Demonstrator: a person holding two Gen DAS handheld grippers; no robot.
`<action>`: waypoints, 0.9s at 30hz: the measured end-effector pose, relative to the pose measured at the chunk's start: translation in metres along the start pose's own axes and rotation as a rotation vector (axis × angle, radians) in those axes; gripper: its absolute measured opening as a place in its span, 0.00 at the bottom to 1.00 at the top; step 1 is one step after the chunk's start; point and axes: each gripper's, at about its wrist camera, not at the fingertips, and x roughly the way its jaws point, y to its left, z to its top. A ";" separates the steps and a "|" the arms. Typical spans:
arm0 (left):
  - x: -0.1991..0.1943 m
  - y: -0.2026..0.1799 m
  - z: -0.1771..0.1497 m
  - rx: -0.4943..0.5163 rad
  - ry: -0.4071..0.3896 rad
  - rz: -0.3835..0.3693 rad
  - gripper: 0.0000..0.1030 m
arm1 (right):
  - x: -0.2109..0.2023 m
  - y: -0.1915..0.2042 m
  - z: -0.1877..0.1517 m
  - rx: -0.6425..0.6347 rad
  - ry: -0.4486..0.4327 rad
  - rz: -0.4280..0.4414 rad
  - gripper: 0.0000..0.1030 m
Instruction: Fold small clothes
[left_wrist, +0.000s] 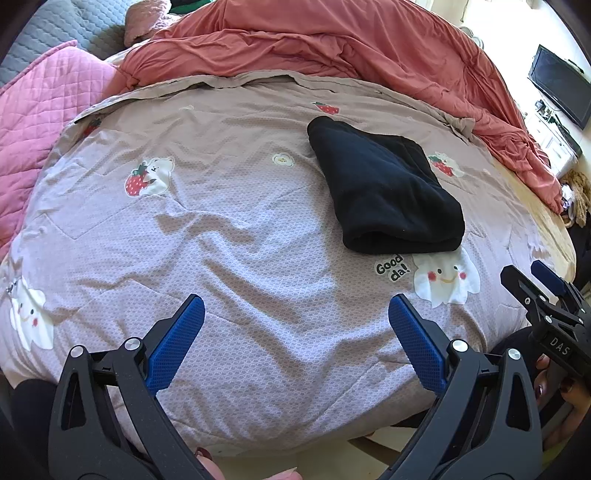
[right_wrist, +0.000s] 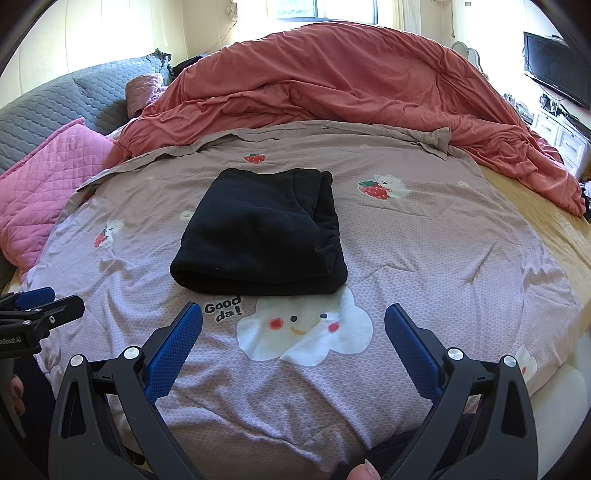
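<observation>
The garment (right_wrist: 258, 232), black and thick-napped like fleece, lies folded into a compact bundle on the printed cover (right_wrist: 443, 258) of the bed, just beyond the cloud print (right_wrist: 303, 328) and touching its top edge. Judged soft, light and limp: it will sag when lifted and the layers may slide apart, though the nap should give the blue pads good friction. The rolled fold along the near edge is the thickest part and the best hold; a pinch at each near corner would keep the layers together.

Left claw (left_wrist: 295, 345): jaws wide apart, holding nothing, over bare cover to the left of the garment. Right claw (right_wrist: 293, 349): jaws wide apart, holding nothing, near the fold but not touching it.

Not determinable: the garment type, the number of layers, and any loose sleeve or leg tucked inside; the black swallows seams and edges. The far right corner looks bunched. The orange duvet (right_wrist: 351, 85) hides the rest of the bed.
</observation>
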 end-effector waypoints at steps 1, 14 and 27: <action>0.000 0.000 0.000 0.001 0.000 0.001 0.91 | 0.000 0.000 0.000 -0.001 0.000 0.000 0.96; 0.001 -0.001 -0.001 -0.006 -0.001 0.007 0.91 | 0.000 -0.001 -0.001 -0.001 0.003 -0.002 0.96; -0.004 0.000 0.001 -0.003 -0.006 0.023 0.91 | -0.001 -0.007 -0.002 -0.002 -0.003 -0.010 0.96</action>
